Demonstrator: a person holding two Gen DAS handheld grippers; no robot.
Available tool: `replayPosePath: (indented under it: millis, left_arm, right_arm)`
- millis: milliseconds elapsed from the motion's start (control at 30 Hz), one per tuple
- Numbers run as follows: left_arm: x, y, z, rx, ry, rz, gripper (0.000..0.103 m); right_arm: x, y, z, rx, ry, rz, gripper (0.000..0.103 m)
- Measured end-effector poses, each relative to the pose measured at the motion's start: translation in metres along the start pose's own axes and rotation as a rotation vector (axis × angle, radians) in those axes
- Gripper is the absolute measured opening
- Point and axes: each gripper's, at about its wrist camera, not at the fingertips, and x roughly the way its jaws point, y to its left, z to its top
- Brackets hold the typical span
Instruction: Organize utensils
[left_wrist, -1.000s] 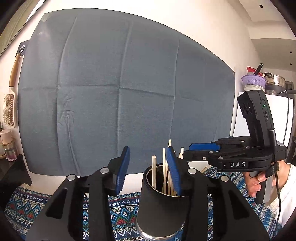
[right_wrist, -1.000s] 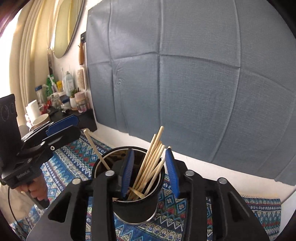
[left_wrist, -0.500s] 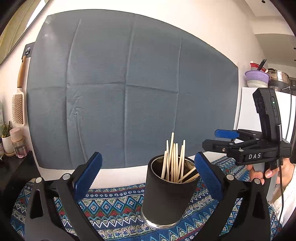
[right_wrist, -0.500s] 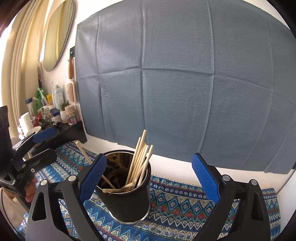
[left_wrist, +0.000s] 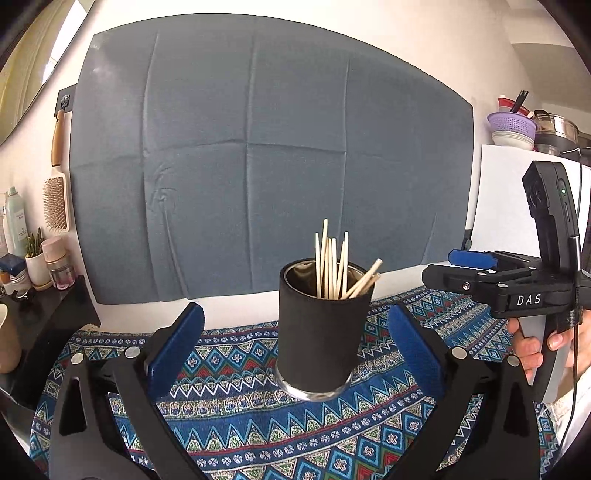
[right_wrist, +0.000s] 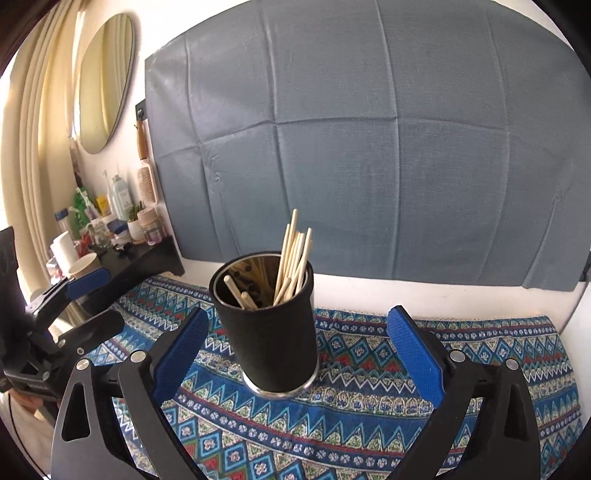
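A black cup (left_wrist: 317, 339) with a steel base stands upright on the patterned blue cloth (left_wrist: 258, 424). Several pale wooden chopsticks (left_wrist: 330, 266) stand in it, some leaning to one side. My left gripper (left_wrist: 294, 325) is open, its blue pads wide apart on the near side of the cup and off it. My right gripper (right_wrist: 299, 314) faces the same cup (right_wrist: 273, 343) and chopsticks (right_wrist: 293, 258); its jaws are opening, with nothing pressed between them. In each wrist view the other gripper shows at the side, the right gripper (left_wrist: 456, 266) and the left gripper (right_wrist: 92, 299).
A grey cloth (left_wrist: 258, 147) hangs on the wall behind the table. A black shelf (right_wrist: 140, 258) with bottles and jars stands at the left, a hairbrush (left_wrist: 55, 206) above it. A white cabinet (left_wrist: 509, 206) with stacked bowls is at the right.
Both grippers have opened from half-shut over the cup's rim to wide apart and drawn back from the cup. The chopsticks stay in the cup.
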Motion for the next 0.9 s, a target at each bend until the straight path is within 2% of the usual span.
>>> replayPosePath:
  millis: [167,433,700,900]
  left_arm:
    - [-0.028,-0.014,-0.021,-0.005,0.034,-0.011,0.097]
    - [-0.075,-0.041,-0.061,0.071,0.048,0.037,0.097]
    - [-0.110,-0.054,-0.094,0.043,0.095,0.046,0.097]
    - [-0.139,-0.062,-0.121,0.002,0.143,0.049,0.097]
  right_arm:
    - [-0.026,0.008,-0.026,0.008,0.010,0.008,0.093]
    - [-0.064,0.022,-0.068,0.005,0.021,0.032,0.093]
    - [-0.095,0.034,-0.108,0.034,0.045,0.037,0.093]
    - [-0.121,0.044,-0.147,0.126,0.109,0.035,0.095]
